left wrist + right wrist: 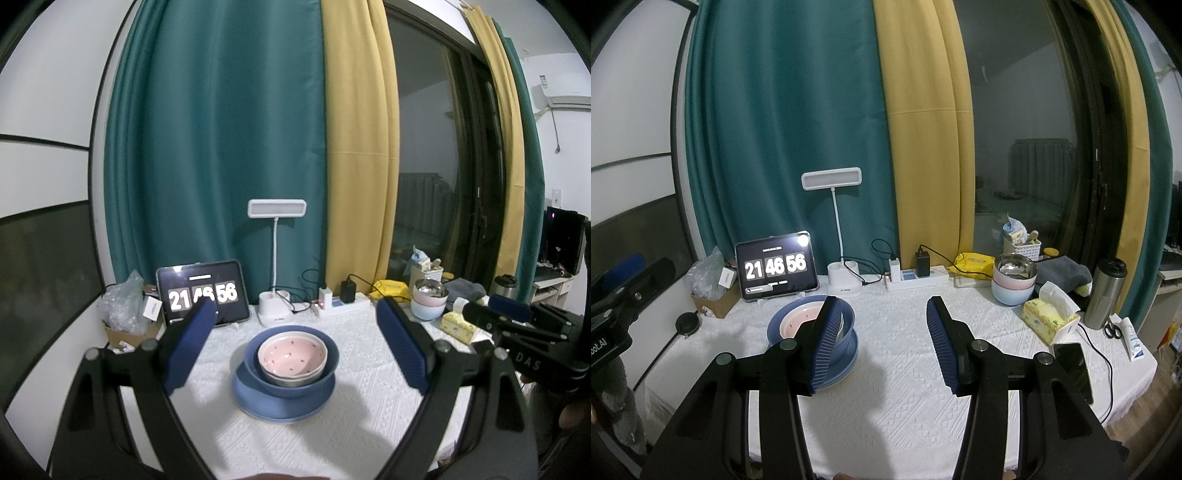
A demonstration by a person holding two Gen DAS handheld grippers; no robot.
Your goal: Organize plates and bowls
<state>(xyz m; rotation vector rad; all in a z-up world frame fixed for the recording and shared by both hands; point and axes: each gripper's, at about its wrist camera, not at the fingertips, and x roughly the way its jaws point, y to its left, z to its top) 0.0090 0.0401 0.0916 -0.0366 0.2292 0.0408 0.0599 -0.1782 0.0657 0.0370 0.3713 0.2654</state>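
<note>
Both grippers, left (295, 332) and right (882, 343), were open and empty above the white tablecloth (295, 443). A pink bowl (292, 357) sat nested in a blue bowl (325, 380) on a blue plate (258, 402), mid-table. A careless nudge could probably topple this stack; the bowls looked glossy and slippery.

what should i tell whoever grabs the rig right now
Left gripper: open, empty, aimed at the centre stack.
Right gripper: open, empty, over bare tablecloth to the right of that stack.
Centre stack: pink bowl nested in blue bowl, on blue plate.
Second stack at back right: steel bowl in a pink-and-blue bowl set, beside the tissue box.
Done: centre dishes look nested.
Left: probably bring the back-right bowls together with the centre stack, if they belong.
</note>
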